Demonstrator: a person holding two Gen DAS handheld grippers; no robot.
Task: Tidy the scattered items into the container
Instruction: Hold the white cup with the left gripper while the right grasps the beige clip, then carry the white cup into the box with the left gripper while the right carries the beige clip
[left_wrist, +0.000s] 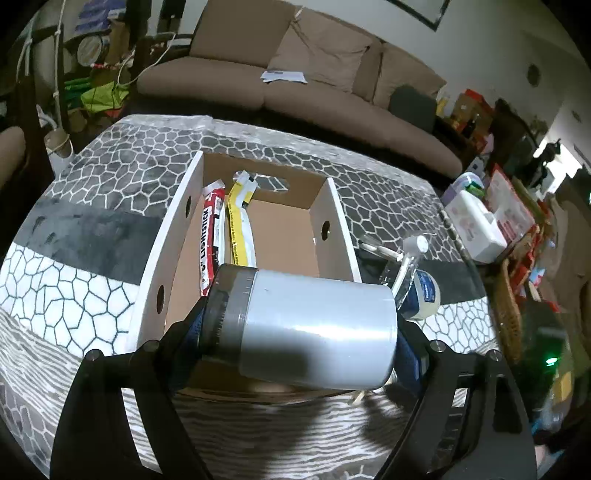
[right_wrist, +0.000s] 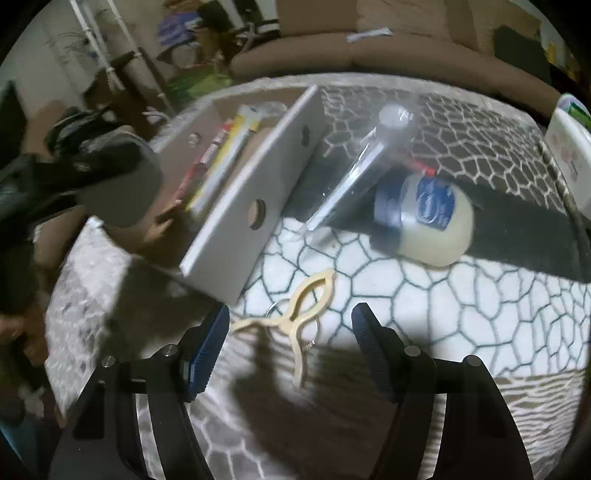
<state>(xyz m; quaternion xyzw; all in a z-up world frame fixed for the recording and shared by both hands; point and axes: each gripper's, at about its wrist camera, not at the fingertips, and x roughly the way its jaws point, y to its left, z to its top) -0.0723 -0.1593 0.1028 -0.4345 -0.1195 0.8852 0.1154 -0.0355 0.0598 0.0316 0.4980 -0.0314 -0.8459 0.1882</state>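
Patterned grey-and-white cloth is covering the table, a brown sofa standing behind it. Above the near end of the cardboard box the left gripper is clamping a silver tumbler end to end, pads pressing on its dark lid and its base, so the long axis is lying crosswise between the fingers, lid pointing left; I judge it is being carried in for release. Flat packets are already leaning inside, lengthwise against the left wall. Outside, the right gripper is hanging wide open and empty over a cream wooden tool, beside a white jar lying on its side and a clear packet.
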